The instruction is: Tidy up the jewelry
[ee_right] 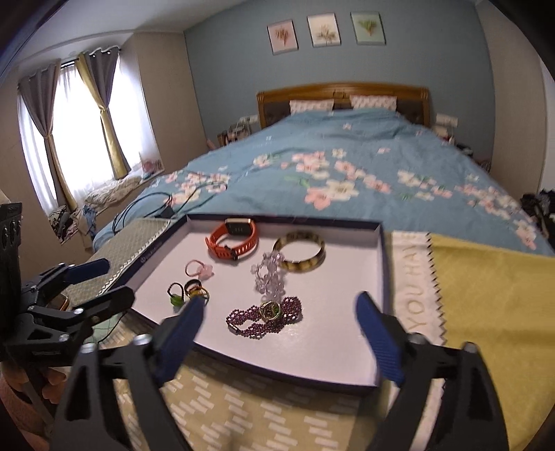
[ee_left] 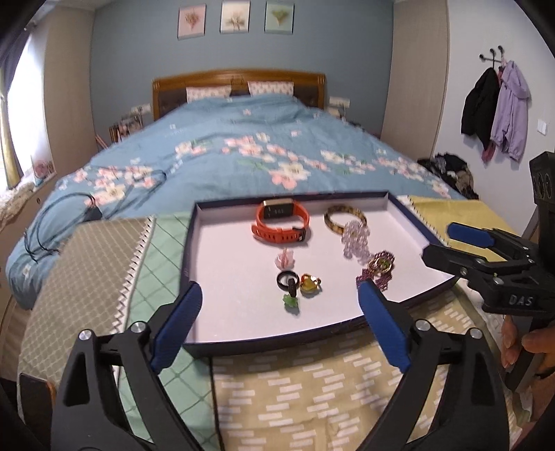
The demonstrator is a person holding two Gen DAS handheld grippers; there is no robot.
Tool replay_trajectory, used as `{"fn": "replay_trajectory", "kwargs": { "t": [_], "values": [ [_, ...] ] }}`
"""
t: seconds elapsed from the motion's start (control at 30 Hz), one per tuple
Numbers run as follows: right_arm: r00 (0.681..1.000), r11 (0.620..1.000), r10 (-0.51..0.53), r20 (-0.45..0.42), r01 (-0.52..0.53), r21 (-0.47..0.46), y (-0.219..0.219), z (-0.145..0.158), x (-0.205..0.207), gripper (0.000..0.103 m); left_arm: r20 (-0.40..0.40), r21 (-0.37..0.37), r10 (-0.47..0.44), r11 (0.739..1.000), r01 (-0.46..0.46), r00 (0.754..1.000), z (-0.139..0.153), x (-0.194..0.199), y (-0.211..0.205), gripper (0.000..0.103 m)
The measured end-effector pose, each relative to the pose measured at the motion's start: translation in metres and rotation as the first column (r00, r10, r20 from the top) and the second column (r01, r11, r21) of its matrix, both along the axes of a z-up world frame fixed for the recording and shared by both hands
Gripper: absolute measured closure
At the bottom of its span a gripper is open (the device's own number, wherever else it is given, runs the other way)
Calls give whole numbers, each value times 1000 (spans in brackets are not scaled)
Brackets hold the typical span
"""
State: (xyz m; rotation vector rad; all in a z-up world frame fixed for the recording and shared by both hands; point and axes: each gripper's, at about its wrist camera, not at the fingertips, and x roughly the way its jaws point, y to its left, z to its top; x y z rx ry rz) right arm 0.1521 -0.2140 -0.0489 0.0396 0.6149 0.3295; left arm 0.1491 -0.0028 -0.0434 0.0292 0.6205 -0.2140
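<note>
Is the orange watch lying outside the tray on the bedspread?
No, the orange watch sits inside the tray, near its far wall, beside the amber bangle.

I am working in a home bedroom. A double bed (ee_left: 242, 152) fills the middle of the room, with a wooden headboard (ee_left: 239, 81), two patterned pillows (ee_right: 312, 105) and a blue floral quilt (ee_right: 364, 166). Three small botanical prints (ee_left: 236, 17) hang in a row on the blue wall above it. On the right wall, jackets (ee_left: 496, 104) hang from hooks. A window with grey and gold curtains (ee_right: 104, 114) stands at the left. Patterned cloths (ee_left: 295, 392) cover the surface at the bed's foot.
</note>
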Motion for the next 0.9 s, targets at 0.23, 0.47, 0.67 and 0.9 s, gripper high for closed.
{"fn": "replay_trajectory", "kwargs": {
  "t": [0.23, 0.47, 0.67, 0.9],
  "values": [
    [994, 998, -58, 95, 61, -28, -5, 9, -35, 7, 109, 8, 41, 999, -42, 993, 17, -41, 5, 5],
    [964, 988, -109, 244, 131, -77, -1, 18, -78, 7, 227, -18, 87, 996, -85, 970, 35, -86, 11, 5],
    [937, 982, -130, 323, 167, -88, 2, 25, -99, 7, 311, -56, 113, 993, -100, 944, 51, -119, 12, 5],
    [907, 979, -151, 393, 192, -69, 4, 34, -119, 7, 378, -60, 140, 990, -127, 915, 63, -143, 8, 5]
  ]
}}
